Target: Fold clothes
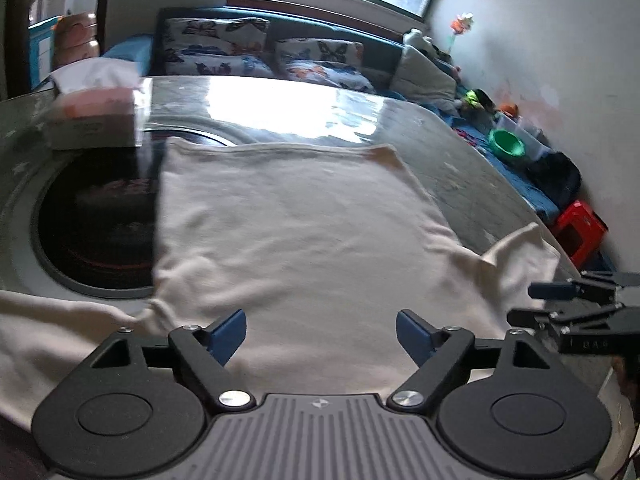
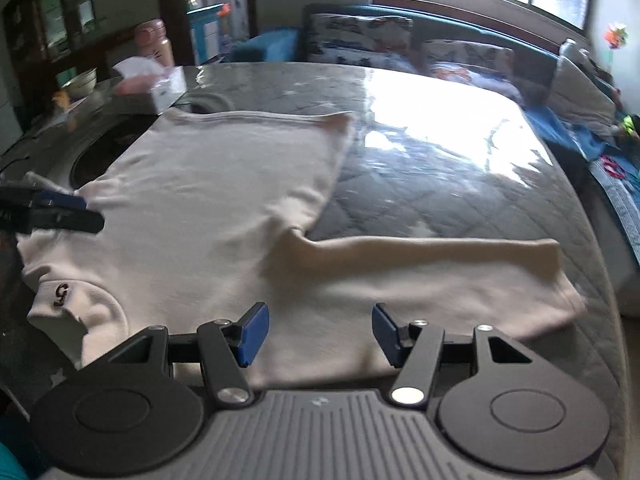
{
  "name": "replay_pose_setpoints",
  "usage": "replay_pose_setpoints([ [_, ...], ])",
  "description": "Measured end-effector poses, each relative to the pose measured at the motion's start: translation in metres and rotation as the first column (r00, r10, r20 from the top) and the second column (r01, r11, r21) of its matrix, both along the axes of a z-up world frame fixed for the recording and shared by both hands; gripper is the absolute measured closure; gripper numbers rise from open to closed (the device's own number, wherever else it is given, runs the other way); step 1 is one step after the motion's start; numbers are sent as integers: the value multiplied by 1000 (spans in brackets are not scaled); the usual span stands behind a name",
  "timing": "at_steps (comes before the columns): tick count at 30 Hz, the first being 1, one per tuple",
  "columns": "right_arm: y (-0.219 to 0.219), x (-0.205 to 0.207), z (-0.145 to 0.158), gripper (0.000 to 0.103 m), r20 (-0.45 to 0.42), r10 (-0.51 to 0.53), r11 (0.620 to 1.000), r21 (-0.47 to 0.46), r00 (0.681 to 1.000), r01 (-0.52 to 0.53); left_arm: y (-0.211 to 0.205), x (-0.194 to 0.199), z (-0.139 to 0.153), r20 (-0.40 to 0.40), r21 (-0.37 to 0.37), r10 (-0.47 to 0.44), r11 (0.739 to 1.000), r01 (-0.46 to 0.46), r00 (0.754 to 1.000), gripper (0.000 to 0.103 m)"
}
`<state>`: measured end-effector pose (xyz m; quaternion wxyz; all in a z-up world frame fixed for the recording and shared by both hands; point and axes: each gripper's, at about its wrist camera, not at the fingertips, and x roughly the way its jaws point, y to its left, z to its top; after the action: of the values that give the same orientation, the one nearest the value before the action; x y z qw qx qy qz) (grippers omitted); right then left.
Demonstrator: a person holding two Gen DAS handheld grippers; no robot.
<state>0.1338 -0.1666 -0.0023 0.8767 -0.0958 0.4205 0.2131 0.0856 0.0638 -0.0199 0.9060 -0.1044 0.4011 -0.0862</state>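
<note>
From the left wrist view, the left gripper [image 1: 320, 332] hangs with its blue pads spread wide and empty over the near edge of a cream long-sleeved shirt [image 1: 296, 216] lying flat on the glossy table [image 1: 452, 148] — a tissue box [image 1: 96, 116] sits at the far left. From the right wrist view, the right gripper [image 2: 320, 334] is likewise wide apart, holding nothing, above the shirt's shoulder area, one sleeve [image 2: 432, 256] stretched out to the right — the collar [image 2: 72, 304] lies near left.
</note>
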Motion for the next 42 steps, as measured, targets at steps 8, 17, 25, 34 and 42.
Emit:
replay_pose_setpoints([
  [8,-39,-6,-7,41,-6,-112,994,3,994,112,-38,-7,-1,-1,17,-69,997,69,998,10],
  [17,-36,-11,3,41,22,-87,994,63,996,85,-54,-34,-15,-3,110,-116,987,116,993,8],
  [25,14,-23,-6,41,20,85,996,22,996,-86,-54,-45,-16,-3,130,-131,983,131,991,8],
  [34,-18,-16,5,37,73,-30,999,19,997,29,-45,-41,6,38,73,-110,992,107,993,8],
  [42,-85,10,1,36,97,-274,962,31,957,272,-56,-33,-5,6,81,-117,990,117,993,8],
])
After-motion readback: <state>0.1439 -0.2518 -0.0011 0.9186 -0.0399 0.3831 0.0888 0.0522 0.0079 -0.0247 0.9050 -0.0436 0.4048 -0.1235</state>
